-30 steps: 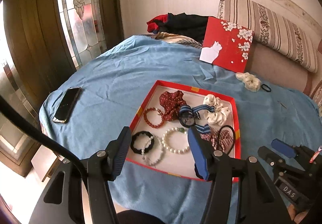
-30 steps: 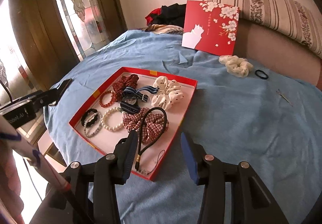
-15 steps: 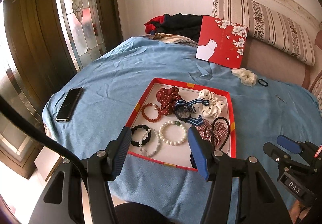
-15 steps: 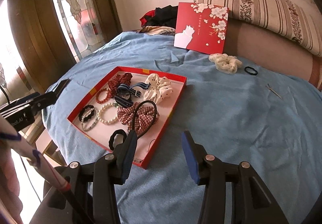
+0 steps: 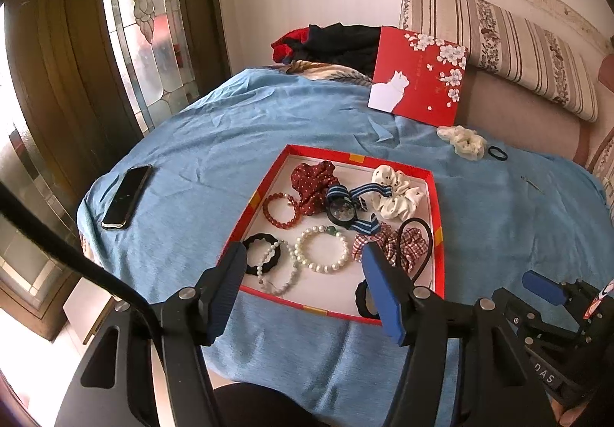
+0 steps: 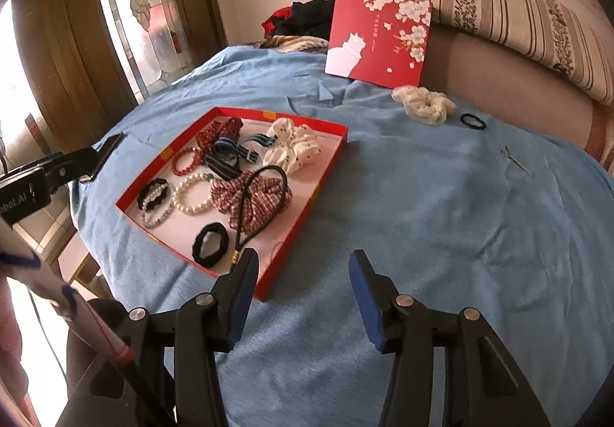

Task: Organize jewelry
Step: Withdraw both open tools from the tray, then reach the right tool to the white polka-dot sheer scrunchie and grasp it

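Note:
A red tray on the blue cloth holds bracelets, scrunchies, a striped watch and black hair ties. A pearl bracelet lies near its front. A cream scrunchie, a small black hair tie and a thin metal pin lie outside the tray at the back right. My left gripper is open and empty above the tray's near edge. My right gripper is open and empty above the cloth at the tray's near right corner.
A red lid with a white cat leans against a striped cushion. A black phone lies on the cloth at left. Dark clothes are piled at the back. The bed's edge drops off at left.
Both grippers have pulled back and risen from the tray, so it looks smaller and farther. A black hair tie now shows lying in the tray's near corner. The right gripper has shifted right.

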Tool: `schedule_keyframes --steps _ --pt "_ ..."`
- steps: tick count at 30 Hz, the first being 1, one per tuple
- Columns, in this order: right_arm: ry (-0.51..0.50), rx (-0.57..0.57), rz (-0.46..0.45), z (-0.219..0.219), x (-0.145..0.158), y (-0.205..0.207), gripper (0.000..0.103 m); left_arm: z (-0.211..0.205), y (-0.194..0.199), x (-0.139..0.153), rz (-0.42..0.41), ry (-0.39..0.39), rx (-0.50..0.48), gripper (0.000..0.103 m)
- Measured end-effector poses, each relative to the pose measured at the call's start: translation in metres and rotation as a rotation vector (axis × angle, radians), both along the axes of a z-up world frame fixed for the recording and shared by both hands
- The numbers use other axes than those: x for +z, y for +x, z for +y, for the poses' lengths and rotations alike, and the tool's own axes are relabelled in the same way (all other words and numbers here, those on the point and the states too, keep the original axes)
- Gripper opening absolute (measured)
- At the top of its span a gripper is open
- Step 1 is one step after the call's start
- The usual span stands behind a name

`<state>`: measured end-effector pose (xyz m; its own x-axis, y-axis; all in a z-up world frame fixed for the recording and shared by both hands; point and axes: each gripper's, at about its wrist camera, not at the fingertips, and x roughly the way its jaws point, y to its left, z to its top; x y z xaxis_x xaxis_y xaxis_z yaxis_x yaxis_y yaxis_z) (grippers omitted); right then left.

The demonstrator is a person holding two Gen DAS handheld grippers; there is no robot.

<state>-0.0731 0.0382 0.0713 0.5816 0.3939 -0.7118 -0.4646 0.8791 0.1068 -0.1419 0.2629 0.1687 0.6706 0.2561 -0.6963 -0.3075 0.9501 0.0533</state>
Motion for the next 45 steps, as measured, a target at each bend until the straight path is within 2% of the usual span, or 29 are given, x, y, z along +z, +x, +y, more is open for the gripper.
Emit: schedule_keyframes --steps 6,12,19,24,30,34,40,45 --pt "-0.009 -0.034 0.026 -0.018 -0.014 0.008 0.053 -0.005 0.01 -0.011 0.03 -0.005 -0.017 0.062" --pt "-0.026 -0.131 0.073 -0.067 -0.035 0.027 0.054 -0.022 0.028 -0.027 0.062 -0.027 -0.067 0.062" --pt "0.015 -0.289 0.141 -0.142 -0.059 0.059 0.054 -0.063 0.061 -0.052 0.103 -0.054 -0.176 0.062" --pt "0.073 -0.334 0.148 -0.164 -0.056 0.092 0.054 -0.086 0.083 -0.059 0.095 -0.109 -0.203 0.062" --pt "0.098 -0.322 0.105 -0.155 -0.04 0.152 0.054 -0.125 0.111 -0.075 0.091 -0.18 -0.271 0.062" --pt "0.108 -0.299 0.095 -0.14 -0.036 0.184 0.054 -0.145 0.118 -0.088 0.099 -0.159 -0.327 0.062" --pt "0.085 -0.27 0.075 -0.111 -0.039 0.227 0.054 -0.14 0.107 -0.095 0.073 -0.089 -0.341 0.062" --pt "0.142 -0.291 0.118 -0.096 -0.035 0.283 0.054 -0.131 0.109 -0.101 0.033 -0.101 -0.327 0.062"
